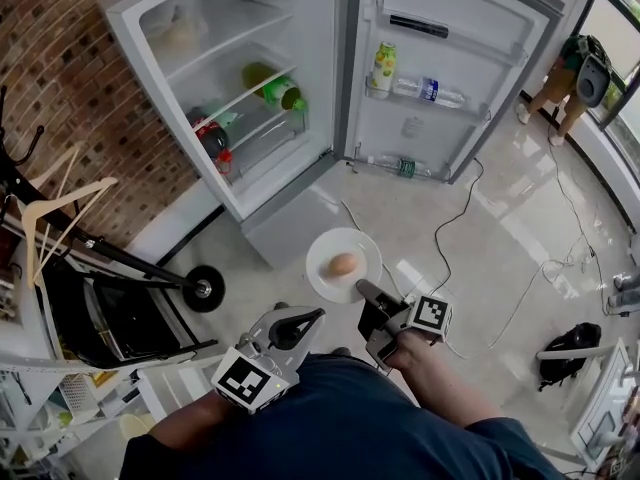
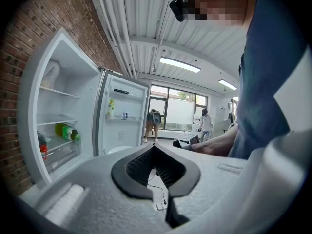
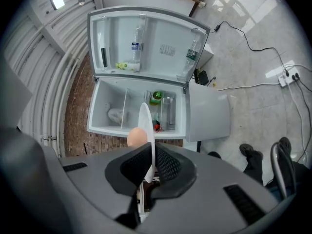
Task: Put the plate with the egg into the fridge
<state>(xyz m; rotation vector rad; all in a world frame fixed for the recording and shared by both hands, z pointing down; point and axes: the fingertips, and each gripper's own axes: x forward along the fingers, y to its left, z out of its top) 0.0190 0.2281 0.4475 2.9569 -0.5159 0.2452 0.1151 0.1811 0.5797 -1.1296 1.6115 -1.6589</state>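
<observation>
Grey-padded, clamping the right gripper [image 1: 362, 288] [image 3: 146, 165] onto the near rim of the round white plate [image 1: 366, 248] [image 3: 146, 123] bearing the brown egg [image 1: 343, 264] [image 3: 136, 136], aiming it straight at the open white fridge [image 1: 310, 28] [image 3: 109, 99] beyond, carrying the left gripper [image 1: 318, 315] [image 2: 153, 147] closed, empty, alongside.

The right gripper [image 1: 366, 291] clamps the near rim of a white plate [image 1: 322, 258], held level above the floor [image 1: 490, 238] before the open fridge [image 1: 285, 218], with the egg [image 1: 343, 264] at the plate's middle. The left gripper [image 1: 308, 320] hangs just left of it, clear of the plate and holding nothing. A green bottle [image 1: 278, 90] lies on a middle fridge shelf, near its front edge.
</observation>
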